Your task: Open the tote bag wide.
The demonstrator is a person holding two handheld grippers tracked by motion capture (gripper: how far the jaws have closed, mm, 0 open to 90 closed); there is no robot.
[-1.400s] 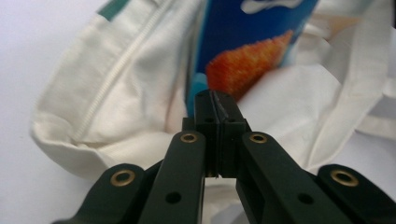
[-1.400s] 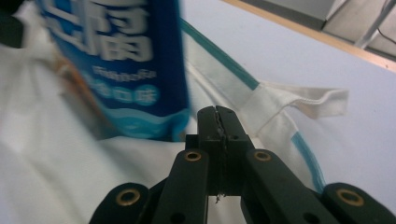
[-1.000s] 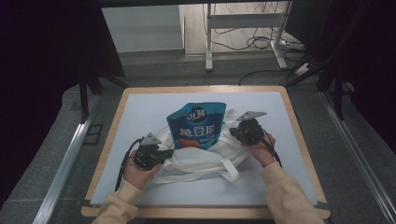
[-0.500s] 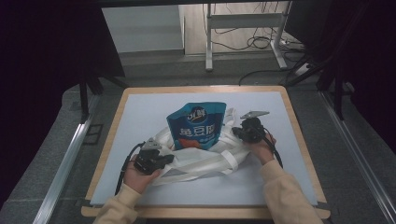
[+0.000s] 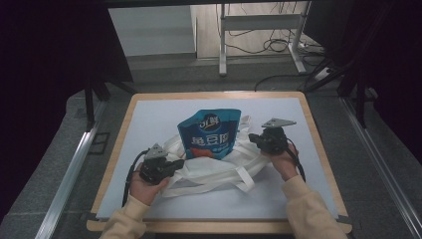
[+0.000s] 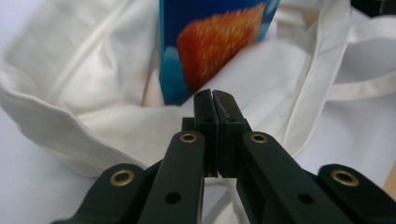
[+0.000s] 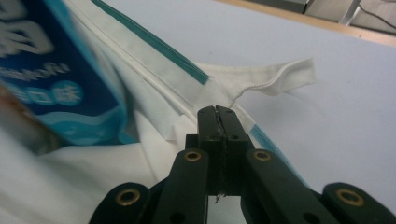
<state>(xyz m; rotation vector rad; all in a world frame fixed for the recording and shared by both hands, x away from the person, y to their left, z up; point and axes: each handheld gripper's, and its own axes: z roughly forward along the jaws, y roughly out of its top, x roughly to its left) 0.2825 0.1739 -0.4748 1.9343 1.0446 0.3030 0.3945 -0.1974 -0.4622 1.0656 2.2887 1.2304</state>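
Note:
A white cloth tote bag (image 5: 209, 172) lies on the pale mat, and a blue snack pouch (image 5: 211, 132) stands partly inside its mouth. At the bag's left end, my left gripper (image 5: 171, 164) is shut on the cloth. In the left gripper view the jaws (image 6: 212, 95) meet at the bag (image 6: 93, 70), just below the pouch (image 6: 210, 51). My right gripper (image 5: 256, 139) is shut on the bag's right rim. In the right gripper view the tips (image 7: 217, 112) pinch a seam of the bag (image 7: 84, 186), with the pouch (image 7: 46, 84) to the left.
The mat (image 5: 149, 114) covers a wooden board (image 5: 214, 94) whose edges frame it. Loose bag handles (image 5: 244, 177) trail toward the front. A metal stand (image 5: 259, 22) and cables stand on the floor beyond the table.
The right gripper has edged slightly to the right with the bag's rim. The left gripper and the pouch stay about where they were.

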